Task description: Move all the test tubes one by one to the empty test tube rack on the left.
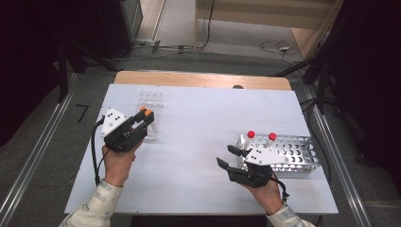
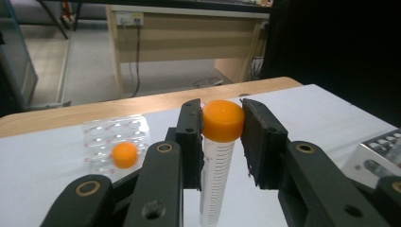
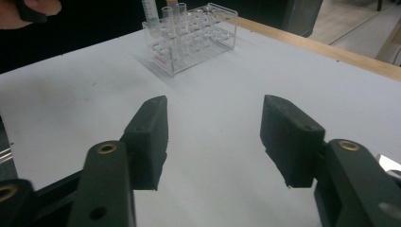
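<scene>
Left tool (image 2: 222,137) clamps the orange-capped tube (image 2: 216,165); right tool (image 3: 213,137), at 4 o'clock on the bench (image 1: 198,127), stands wide, empty.

- Your right gripper (image 3: 213,142) held its jaws apart, nothing between them, above the white bench (image 3: 236,85).
- A clear tube rack (image 3: 191,40) stood ahead, well apart.

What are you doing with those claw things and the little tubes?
A person is moving tubes with a gripper in each hand. The left gripper is shut on an orange-capped tube, held above the white table near a clear rack where another orange-capped tube stands. The right gripper is open with nothing in it, beside a metal rack holding two red-capped tubes.
</scene>
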The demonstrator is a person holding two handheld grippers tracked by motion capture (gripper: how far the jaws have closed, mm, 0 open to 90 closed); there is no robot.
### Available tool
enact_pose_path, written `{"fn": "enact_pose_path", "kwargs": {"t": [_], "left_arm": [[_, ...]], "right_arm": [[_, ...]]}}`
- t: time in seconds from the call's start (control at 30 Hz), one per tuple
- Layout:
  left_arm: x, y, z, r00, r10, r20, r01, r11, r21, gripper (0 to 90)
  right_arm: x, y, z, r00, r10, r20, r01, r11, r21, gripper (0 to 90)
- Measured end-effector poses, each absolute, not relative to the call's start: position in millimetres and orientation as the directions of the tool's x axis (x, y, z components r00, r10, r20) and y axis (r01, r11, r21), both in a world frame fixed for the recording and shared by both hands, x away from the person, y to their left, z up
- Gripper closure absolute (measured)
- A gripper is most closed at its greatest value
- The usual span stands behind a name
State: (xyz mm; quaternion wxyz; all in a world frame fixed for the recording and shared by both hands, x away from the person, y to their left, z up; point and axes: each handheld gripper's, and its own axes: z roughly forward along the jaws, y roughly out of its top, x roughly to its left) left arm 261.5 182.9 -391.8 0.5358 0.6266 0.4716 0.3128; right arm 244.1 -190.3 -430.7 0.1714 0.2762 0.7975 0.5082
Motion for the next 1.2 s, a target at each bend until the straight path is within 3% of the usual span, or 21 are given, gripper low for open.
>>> {"fn": "enact_pose_path", "kwargs": {"t": [0.3, 0.8, 1.2], "left_arm": [[263.8, 198.6, -388.1, 0.3, 0.949, -0.093, 0.236, 0.021, 0.971, 69.8], [286.6, 204.8, -398.7, 0.227, 0.972, -0.059, 0.242, 0.003, 0.97, 69.9], [291.4, 202.1, -414.0, 0.232, 0.972, -0.046, 0.279, -0.021, 0.96, 69.7]], "right_arm": [[243.3, -203.1, -429.4, -0.773, 0.634, 0.012, 0.276, 0.319, 0.907, 31.9], [243.4, -206.6, -428.9, -0.761, 0.648, 0.013, 0.277, 0.308, 0.91, 32.1], [243.3, -207.6, -429.5, -0.758, 0.652, 0.015, 0.281, 0.307, 0.909, 32.2]]}}
